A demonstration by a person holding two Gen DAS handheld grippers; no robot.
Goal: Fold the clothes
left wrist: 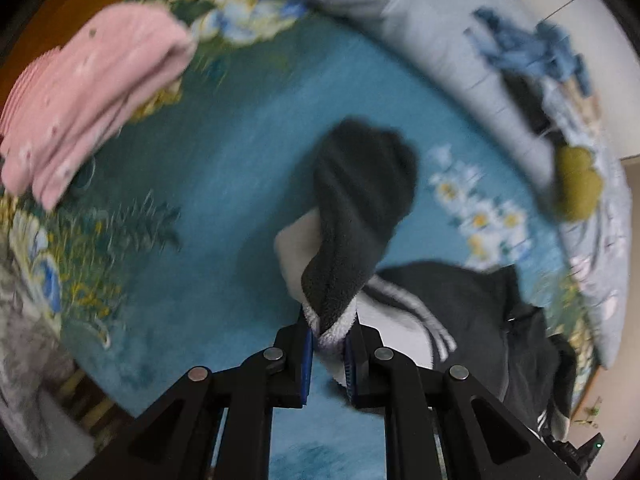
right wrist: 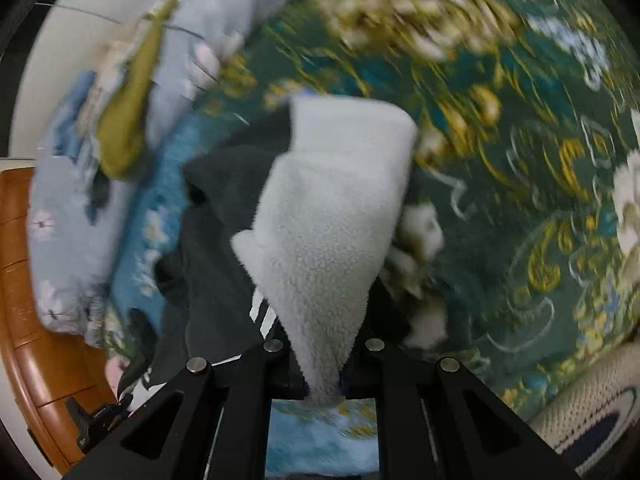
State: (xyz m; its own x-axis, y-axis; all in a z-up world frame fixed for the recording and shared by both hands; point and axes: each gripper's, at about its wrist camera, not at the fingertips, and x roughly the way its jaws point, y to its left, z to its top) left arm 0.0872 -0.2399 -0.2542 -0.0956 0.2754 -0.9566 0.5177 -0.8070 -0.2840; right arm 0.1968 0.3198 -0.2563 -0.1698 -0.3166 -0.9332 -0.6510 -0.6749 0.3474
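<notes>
Left gripper (left wrist: 328,344) clamped on dark-grey-and-white fleece garment (left wrist: 360,200). Right gripper (right wrist: 324,384) clamped on same garment's white side (right wrist: 332,216). Below: floral blue bedspread (left wrist: 224,184), black striped jacket (left wrist: 472,300), folded pink clothes (left wrist: 92,96).

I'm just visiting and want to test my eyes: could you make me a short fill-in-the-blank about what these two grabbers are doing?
1. The left gripper is shut on a fleece garment that is dark grey and ____.
2. The folded stack on the bedspread is ____ in colour.
3. The right gripper pinches the garment's ____ side.

Missing words: white; pink; white
</notes>
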